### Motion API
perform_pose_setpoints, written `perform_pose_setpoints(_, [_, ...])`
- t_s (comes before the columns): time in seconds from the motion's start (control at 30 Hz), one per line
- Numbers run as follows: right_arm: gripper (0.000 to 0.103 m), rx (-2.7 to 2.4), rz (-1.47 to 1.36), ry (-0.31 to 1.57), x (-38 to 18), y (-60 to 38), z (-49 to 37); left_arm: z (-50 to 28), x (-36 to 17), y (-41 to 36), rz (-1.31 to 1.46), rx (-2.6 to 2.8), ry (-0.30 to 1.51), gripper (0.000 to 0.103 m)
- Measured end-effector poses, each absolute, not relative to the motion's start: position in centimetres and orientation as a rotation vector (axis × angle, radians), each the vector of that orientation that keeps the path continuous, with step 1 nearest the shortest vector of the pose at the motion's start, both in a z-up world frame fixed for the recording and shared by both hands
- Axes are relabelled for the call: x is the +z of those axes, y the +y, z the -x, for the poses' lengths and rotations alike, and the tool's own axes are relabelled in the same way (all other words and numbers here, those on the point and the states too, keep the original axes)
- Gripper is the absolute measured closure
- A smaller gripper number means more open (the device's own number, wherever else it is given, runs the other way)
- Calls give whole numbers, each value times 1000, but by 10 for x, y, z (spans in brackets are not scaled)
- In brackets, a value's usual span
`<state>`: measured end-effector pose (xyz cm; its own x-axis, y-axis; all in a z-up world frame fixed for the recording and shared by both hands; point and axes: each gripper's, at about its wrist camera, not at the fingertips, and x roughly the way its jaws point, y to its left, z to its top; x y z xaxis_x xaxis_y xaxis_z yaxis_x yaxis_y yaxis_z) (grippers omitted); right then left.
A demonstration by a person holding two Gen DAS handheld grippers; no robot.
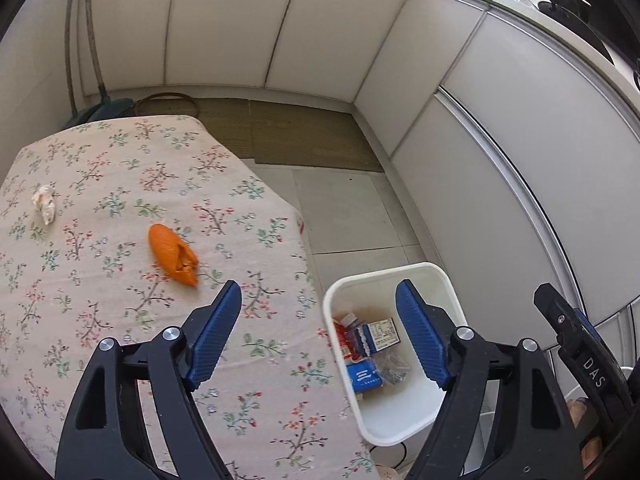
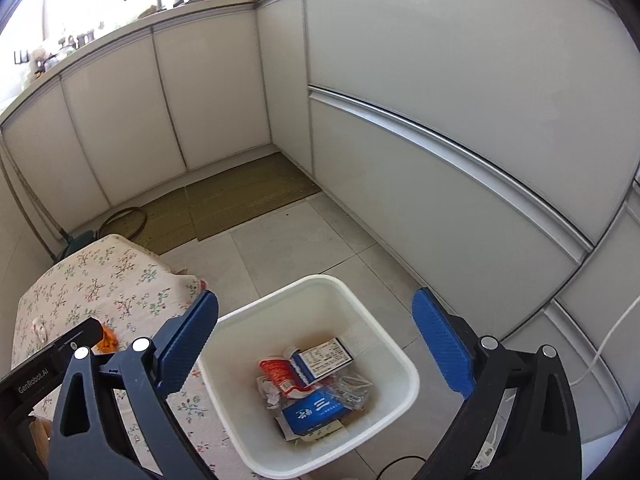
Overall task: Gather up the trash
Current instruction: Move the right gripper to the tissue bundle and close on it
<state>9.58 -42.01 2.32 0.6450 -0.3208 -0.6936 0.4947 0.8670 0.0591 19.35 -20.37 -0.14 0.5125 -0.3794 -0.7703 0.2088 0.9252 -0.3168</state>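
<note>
Left wrist view shows the left gripper (image 1: 318,330) with its blue pads spread wide and nothing between them, one pad over the floral-clothed worktop (image 1: 120,184) and the other over the white bin (image 1: 408,272) standing on the floor just off the worktop's edge at 4 o'clock. Orange peel (image 1: 172,254) lies on the cloth at 11 o'clock from that gripper, and a crumpled white tissue (image 1: 44,202) sits well apart from the peel at 10 o'clock. Right wrist view shows the right gripper (image 2: 316,340) likewise spread and empty above the bin, which holds a blue carton (image 2: 316,412), a red wrapper (image 2: 280,372) and clear plastic scraps.
</note>
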Motion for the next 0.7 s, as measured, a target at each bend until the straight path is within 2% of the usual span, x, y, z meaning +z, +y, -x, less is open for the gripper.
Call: perform_pose_setpoints(0.7, [8, -153, -52, 797, 11, -191, -190, -204, -22, 13, 383, -53, 981, 23])
